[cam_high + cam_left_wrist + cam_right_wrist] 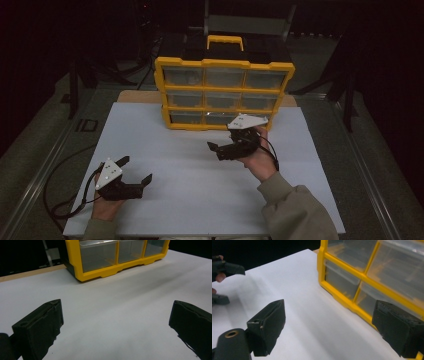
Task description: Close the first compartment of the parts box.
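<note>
2 black two-jaw grippers hover over the white tabletop sheet (pixel 200 190): the left gripper (pixel 136 172) sits low at the near left, jaws spread wide and holding nothing, well apart from the yellow plastic organizer cabinet with 9 clear drawers (pixel 223 92) at the table's far middle. Further right, the right gripper (pixel 214 148) is just in front of the cabinet's bottom row, jaws likewise spread and empty.

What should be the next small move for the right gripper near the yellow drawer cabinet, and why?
Probably the right gripper should turn toward the yellow plastic cabinet with clear drawers and move to the bottom row. Its jaws are open and empty, it is already close to the cabinet's lower edge, and all drawers look closed. The left gripper is open too, but farther away on the white table.
</note>
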{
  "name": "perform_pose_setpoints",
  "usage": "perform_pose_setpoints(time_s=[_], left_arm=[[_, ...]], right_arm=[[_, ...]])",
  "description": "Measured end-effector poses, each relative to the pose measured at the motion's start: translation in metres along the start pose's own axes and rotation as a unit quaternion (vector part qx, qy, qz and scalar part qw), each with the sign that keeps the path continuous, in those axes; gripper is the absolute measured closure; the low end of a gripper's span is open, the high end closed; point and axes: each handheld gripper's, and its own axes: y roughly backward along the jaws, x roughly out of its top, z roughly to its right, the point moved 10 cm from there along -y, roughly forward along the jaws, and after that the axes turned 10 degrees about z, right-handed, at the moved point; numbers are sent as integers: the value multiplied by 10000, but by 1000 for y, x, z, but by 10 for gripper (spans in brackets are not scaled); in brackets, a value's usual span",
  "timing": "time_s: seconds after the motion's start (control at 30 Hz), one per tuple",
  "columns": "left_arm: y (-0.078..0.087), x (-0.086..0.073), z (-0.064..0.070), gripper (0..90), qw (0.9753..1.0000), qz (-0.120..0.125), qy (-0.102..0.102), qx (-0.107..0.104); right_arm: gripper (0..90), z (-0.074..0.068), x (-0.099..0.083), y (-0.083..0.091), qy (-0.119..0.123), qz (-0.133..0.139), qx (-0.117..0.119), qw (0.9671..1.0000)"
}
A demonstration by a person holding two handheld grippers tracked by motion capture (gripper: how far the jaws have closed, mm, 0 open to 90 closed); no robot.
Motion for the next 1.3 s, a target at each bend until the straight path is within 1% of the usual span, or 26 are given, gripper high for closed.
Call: perform_pose_setpoints(time_s=[0.03,0.07,0.1,0.13,0.17,0.2,0.23,0.27,0.37,0.43,0.47,0.5,0.57,0.63,0.7,0.73,0.77,0.87,0.9,0.93,1.0,1.03,1.07,1.1,1.13,1.3], left_arm=[[0,0,0,3,10000,8,9,4],[0,1,0,3,10000,17,17,6],[1,1,0,3,10000,27,21,3],[2,2,1,3,10000,39,10,2],[2,2,1,3,10000,53,27,17],[3,3,1,3,10000,80,39,19],[3,4,1,3,9999,103,52,20],[4,5,2,3,9999,121,60,19],[5,6,1,3,9999,136,64,34],[7,7,2,3,9998,160,59,41],[8,7,2,3,9998,169,61,46],[9,8,2,3,9998,194,73,52],[11,9,2,3,9997,216,71,57],[13,9,3,4,9997,232,73,71],[15,10,3,3,9996,247,74,74],[16,10,4,3,9996,251,82,76],[17,10,4,3,9996,251,80,70],[18,11,6,3,9996,279,89,66],[20,11,6,4,9996,271,73,69],[20,11,6,3,9996,271,73,69],[21,11,7,3,9995,282,74,77],[22,11,7,3,9995,289,72,80],[22,11,8,3,9995,295,82,82],[22,11,8,4,9995,296,79,83],[22,11,8,4,9995,289,72,86],[21,9,8,3,9996,247,46,91]], right_arm=[[116,-3,-7,8,-15,47,-19,10000],[116,-3,-7,8,-15,47,-19,10000],[116,-4,-14,15,2,100,-91,9999],[116,-4,-14,15,2,100,-91,9999],[115,-4,-22,22,-9,126,-124,9998],[115,-4,-22,22,-9,126,-124,9998],[115,-1,-29,28,41,141,-235,9996],[115,-1,-29,28,41,141,-235,9996],[115,5,-41,36,170,70,-455,9988],[116,7,-45,42,227,57,-548,9982],[117,8,-47,45,290,59,-640,9975],[124,7,-51,51,291,71,-643,9975],[130,6,-52,54,260,89,-619,9977],[133,5,-58,59,320,153,-645,9973],[132,6,-68,63,258,92,-666,9974],[132,6,-71,65,255,124,-665,9974],[129,7,-79,71,175,156,-676,9974],[123,6,-85,75,97,172,-646,9977],[123,5,-87,79,67,325,-640,9974],[123,5,-87,79,67,325,-640,9974],[124,6,-93,82,-84,380,-620,9973],[124,10,-100,85,-192,413,-719,9964],[124,10,-100,85,-192,413,-719,9964],[124,12,-105,89,-195,529,-778,9954],[124,12,-105,89,-195,529,-778,9954],[124,16,-108,100,-161,698,-942,9930]])
